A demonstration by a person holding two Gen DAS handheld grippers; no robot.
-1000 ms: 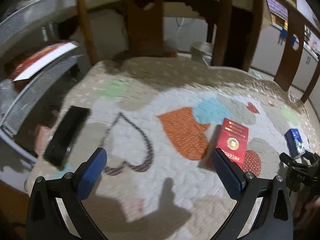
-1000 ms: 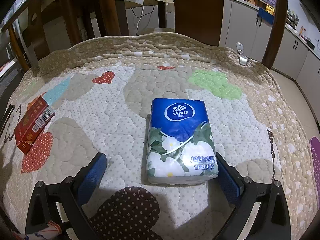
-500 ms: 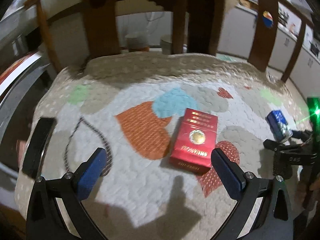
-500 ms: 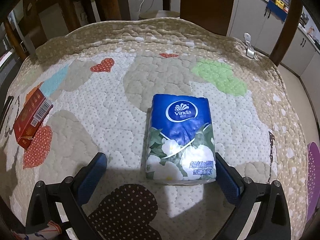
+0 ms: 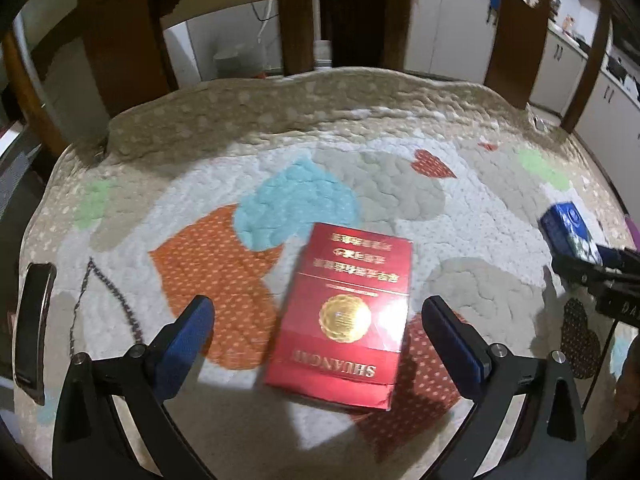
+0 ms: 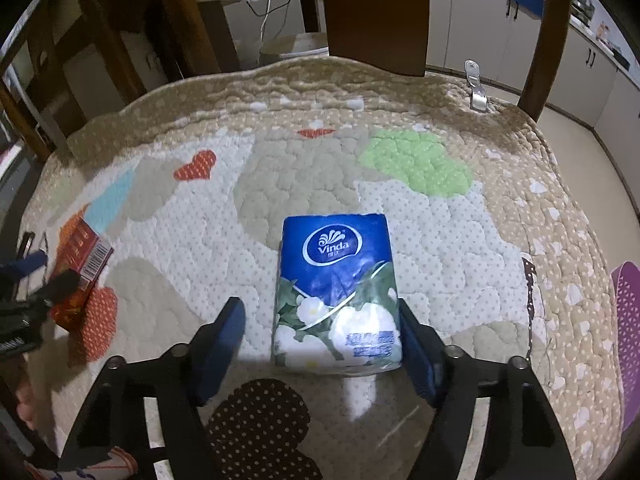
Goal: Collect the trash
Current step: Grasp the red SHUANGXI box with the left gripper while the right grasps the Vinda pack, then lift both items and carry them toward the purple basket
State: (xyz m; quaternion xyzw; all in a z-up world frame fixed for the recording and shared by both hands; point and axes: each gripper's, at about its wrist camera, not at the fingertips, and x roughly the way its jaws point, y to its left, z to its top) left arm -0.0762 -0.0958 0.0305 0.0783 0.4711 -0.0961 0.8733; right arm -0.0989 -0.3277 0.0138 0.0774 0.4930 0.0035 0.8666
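A red cigarette box (image 5: pixel 344 320) lies flat on the quilted heart-pattern mat (image 5: pixel 360 120). My left gripper (image 5: pixel 316 308) is low over it, jaws closing, with the box between them and a gap on each side. A blue Vinda tissue pack (image 6: pixel 336 280) lies between the jaws of my right gripper (image 6: pixel 318 308), which are also closing. The right pad is at the pack's edge, while the left pad (image 6: pixel 228 320) stands apart from it. The left wrist view shows the tissue pack (image 5: pixel 568 228) far right, and the right wrist view shows the red box (image 6: pixel 84 260) far left.
A black phone (image 5: pixel 32 328) lies at the mat's left edge. Dark wooden chair legs (image 6: pixel 376 12) stand behind the mat. A metal clip (image 6: pixel 476 84) rests at the far right corner, and a purple perforated object (image 6: pixel 628 320) sits off the right edge.
My left gripper has swung right and down until it straddles the red box, which now looks much larger. My right gripper's jaws have narrowed around the tissue pack, staying in place.
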